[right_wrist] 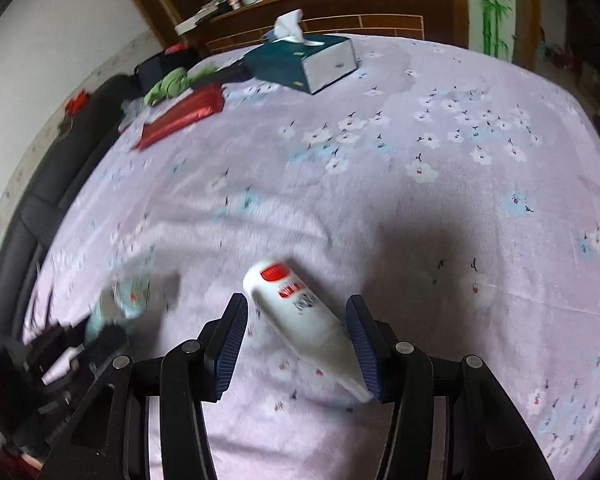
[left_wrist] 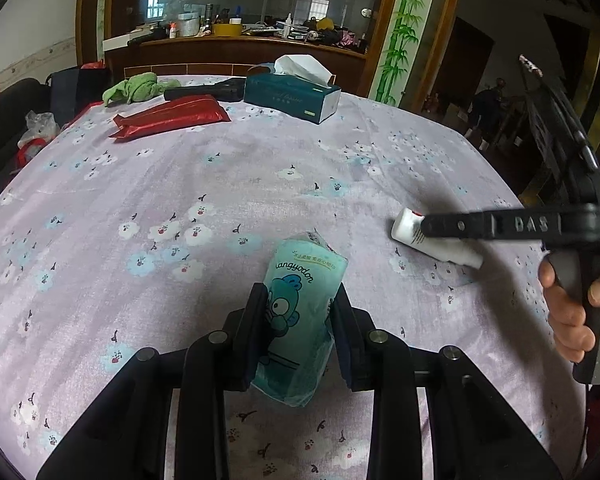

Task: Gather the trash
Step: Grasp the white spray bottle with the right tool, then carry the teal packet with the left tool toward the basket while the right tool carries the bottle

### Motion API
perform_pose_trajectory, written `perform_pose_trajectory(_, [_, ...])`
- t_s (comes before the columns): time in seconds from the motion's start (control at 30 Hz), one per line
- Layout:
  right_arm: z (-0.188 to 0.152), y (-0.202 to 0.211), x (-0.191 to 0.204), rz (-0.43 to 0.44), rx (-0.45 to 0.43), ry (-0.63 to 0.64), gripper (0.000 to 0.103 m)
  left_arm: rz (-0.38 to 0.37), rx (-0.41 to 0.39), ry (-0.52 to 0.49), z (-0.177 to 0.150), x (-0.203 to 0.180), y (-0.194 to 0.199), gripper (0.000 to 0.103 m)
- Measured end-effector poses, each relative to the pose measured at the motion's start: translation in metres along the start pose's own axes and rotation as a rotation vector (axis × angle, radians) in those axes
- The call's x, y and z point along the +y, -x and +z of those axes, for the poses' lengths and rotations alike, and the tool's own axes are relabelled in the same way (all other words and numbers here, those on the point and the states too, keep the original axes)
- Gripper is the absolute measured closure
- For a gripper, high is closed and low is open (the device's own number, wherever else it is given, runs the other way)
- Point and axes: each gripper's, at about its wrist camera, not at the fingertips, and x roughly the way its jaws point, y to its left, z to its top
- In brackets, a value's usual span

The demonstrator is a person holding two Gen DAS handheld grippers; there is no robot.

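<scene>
A tabletop [left_wrist: 260, 168] draped in lilac floral cloth fills the room before a cluttered wooden sideboard [left_wrist: 236, 46]; a teal tissue box [left_wrist: 292, 94], red pouch [left_wrist: 172, 120] and green rag [left_wrist: 134, 88] sit at its far end. The left gripper [left_wrist: 298, 316] has its jaws pinching a teal tissue packet [left_wrist: 300, 312]. The right gripper [right_wrist: 296, 344] has its jaws spread either side of a white tube [right_wrist: 300, 308] lying on the cloth, its tail touching the right jaw.

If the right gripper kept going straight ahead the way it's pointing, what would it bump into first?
Probably the white tube. It already lies slanted between the open right gripper fingers, one end touching the right-hand finger. Past it there is only flowered bedsheet, though depth is hard to judge.
</scene>
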Motion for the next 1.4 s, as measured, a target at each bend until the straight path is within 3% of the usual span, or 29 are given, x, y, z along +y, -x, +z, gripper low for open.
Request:
perform_pose_trajectory(0.33, [-0.015, -0.015, 0.028, -0.12, -0.01, 0.071, 0.066, 0.009, 0.0, -0.032, -0.001, -0.006, -0.002, 0.073])
perform_pose_trajectory(0.47, [-0.019, -0.021, 0.039, -0.179, -0.027, 0.088, 0.068, 0.011, 0.001, -0.037, -0.002, -0.007, -0.003, 0.073])
perform_pose_trajectory(0.63, [-0.034, -0.012, 0.045, -0.233, -0.09, -0.003, 0.069, 0.008, -0.002, -0.033, -0.002, -0.008, -0.002, 0.073])
perform_pose_trajectory(0.9, [-0.093, 0.06, 0.056, -0.371, -0.275, -0.166, 0.069, 0.025, -0.034, -0.102, -0.007, -0.023, 0.005, 0.073])
perform_pose_trajectory(1.07, [-0.111, 0.078, 0.06, -0.429, -0.385, -0.16, 0.069, 0.047, -0.089, -0.171, -0.012, -0.038, 0.015, 0.073])
perform_pose_trajectory(1.4, [-0.119, 0.088, 0.064, -0.448, -0.45, -0.121, 0.069, 0.115, -0.176, -0.247, -0.013, -0.053, 0.025, 0.073])
